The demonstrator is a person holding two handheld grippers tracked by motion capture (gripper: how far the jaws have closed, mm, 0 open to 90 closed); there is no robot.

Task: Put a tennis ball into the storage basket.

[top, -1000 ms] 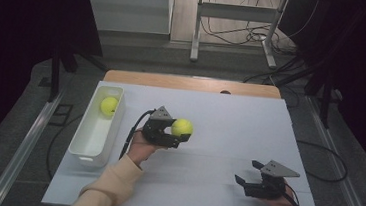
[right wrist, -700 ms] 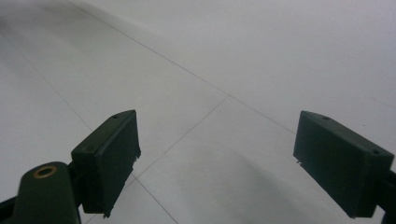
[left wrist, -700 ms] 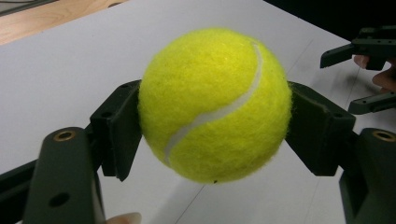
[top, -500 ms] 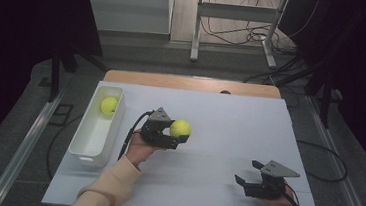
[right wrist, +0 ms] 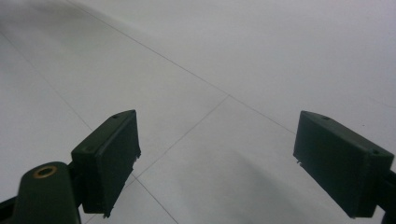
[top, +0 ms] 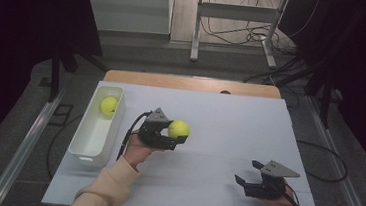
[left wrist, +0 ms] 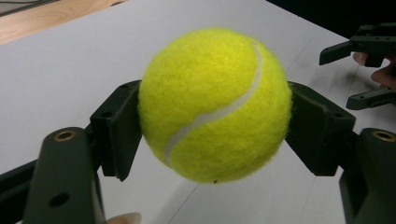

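Observation:
My left gripper (top: 177, 132) is shut on a yellow tennis ball (top: 179, 129), held a little above the white table (top: 230, 117) near its middle. In the left gripper view the tennis ball (left wrist: 215, 105) sits squeezed between both black pads (left wrist: 116, 133). A second tennis ball (top: 109, 105) lies in the far end of the white bin (top: 84, 147) at the table's left. Near the front right, my right gripper (top: 248, 173) rests low with its jaws apart. The right gripper view shows its gap (right wrist: 217, 158) over bare table.
The other hand's gripper (left wrist: 362, 70) appears at the right edge of the left gripper view. A wooden strip (top: 188, 83) borders the table's far edge. Beyond it stand a metal frame (top: 235, 32) and floor cables (top: 227, 34).
The left gripper has drifted slightly left and toward me with the ball still in it. The right gripper has stayed put.

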